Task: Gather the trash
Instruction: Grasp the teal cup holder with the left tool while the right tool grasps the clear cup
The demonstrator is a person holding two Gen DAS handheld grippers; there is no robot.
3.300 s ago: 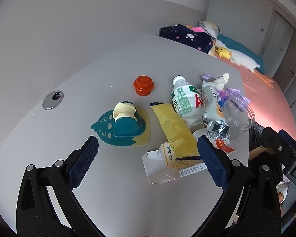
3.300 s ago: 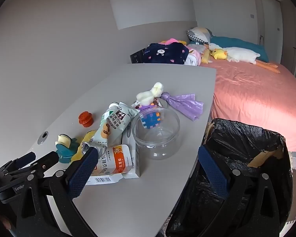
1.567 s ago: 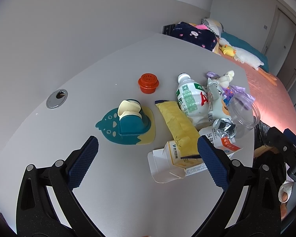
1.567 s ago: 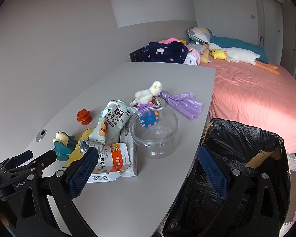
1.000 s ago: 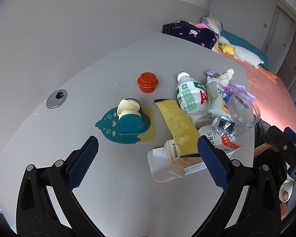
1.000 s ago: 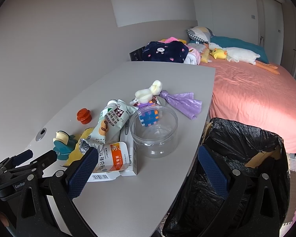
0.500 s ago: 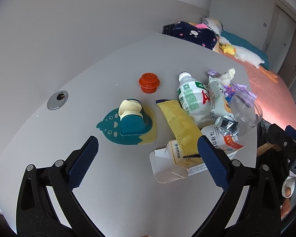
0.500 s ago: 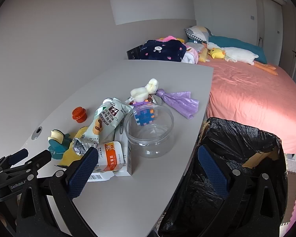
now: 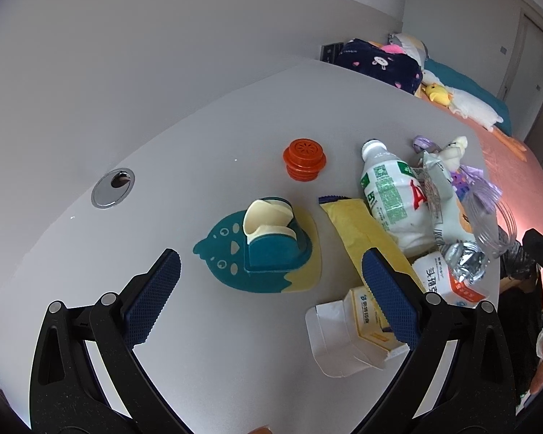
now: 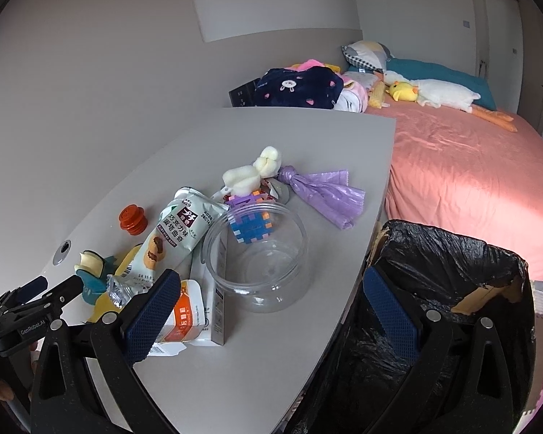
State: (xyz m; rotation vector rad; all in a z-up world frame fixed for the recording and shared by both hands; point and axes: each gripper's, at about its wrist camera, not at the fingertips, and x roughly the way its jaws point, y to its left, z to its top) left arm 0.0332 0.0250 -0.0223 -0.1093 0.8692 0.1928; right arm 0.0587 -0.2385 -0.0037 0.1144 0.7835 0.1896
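Toys and bedding around the grey table

A teal bird-shaped mat (image 9: 231, 253) is laid on the table (image 9: 199, 144), and an orange cap (image 9: 305, 159) is set behind it. A pink bed (image 10: 470, 166) is seen beside the table, with a yellow duck toy (image 10: 402, 92) placed on it

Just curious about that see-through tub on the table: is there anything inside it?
The clear tub looks empty; its bare bottom shows. The colourful block toy seen through its wall seems to sit behind it, though I cannot be sure.
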